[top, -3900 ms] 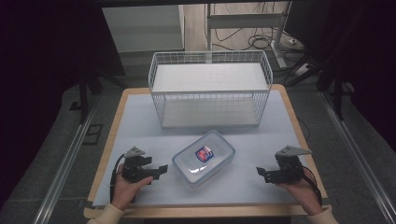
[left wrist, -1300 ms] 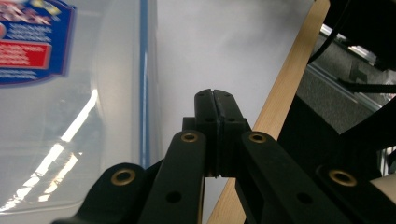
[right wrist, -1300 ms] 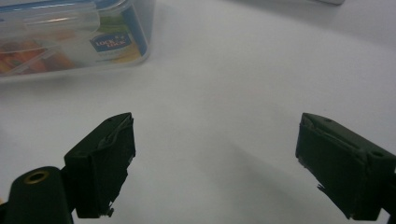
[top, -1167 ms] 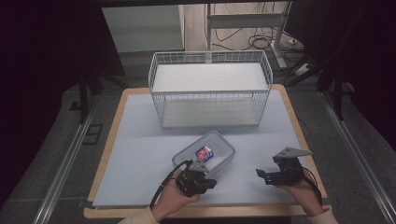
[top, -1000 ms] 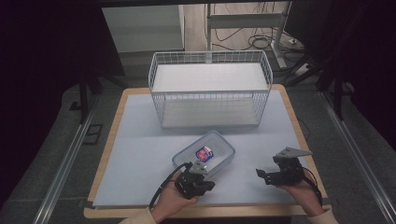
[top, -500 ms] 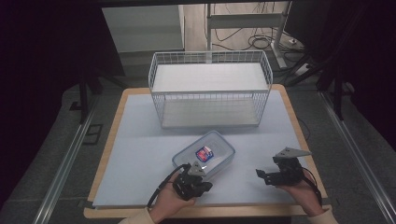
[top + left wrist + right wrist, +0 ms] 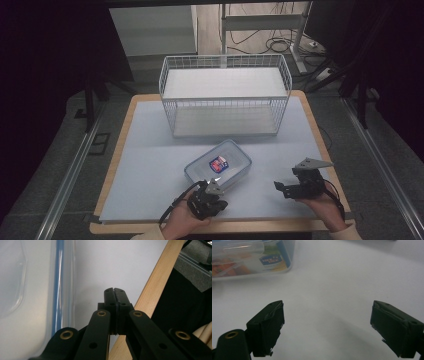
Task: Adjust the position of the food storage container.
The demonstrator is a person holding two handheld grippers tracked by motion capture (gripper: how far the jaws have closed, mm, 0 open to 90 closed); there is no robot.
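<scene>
Your left gripper [image 7: 216,186] sits at the near edge of the plastic box [image 7: 218,165], its black jaws pressed flat together with nothing between them; in the left gripper view they meet just beside the box's clear wall [image 7: 37,290], over the pale mat. Whether they touch the box you cannot tell. Your right gripper [image 7: 278,186] rests well to the right of the box with its jaws spread wide and empty; in its own view the two blunt black pads, one scuffed on its face, frame bare mat.

The box lies on the mat [image 7: 150,165] in the front middle of the table, turned at a slant. It is a shallow rectangle of clear plastic with rounded corners, a lid with a blue seal running under the rim, and a small red and blue sticker [image 7: 218,163] on top. In the right gripper view a blue label [image 7: 272,260] on its side reads "LOCK&LOCK"; the smaller print is too blurred to read.

Behind it stands a white wire basket [image 7: 225,62], an open grid with a smooth white floor. The table has a light wooden edge [image 7: 310,115].
</scene>
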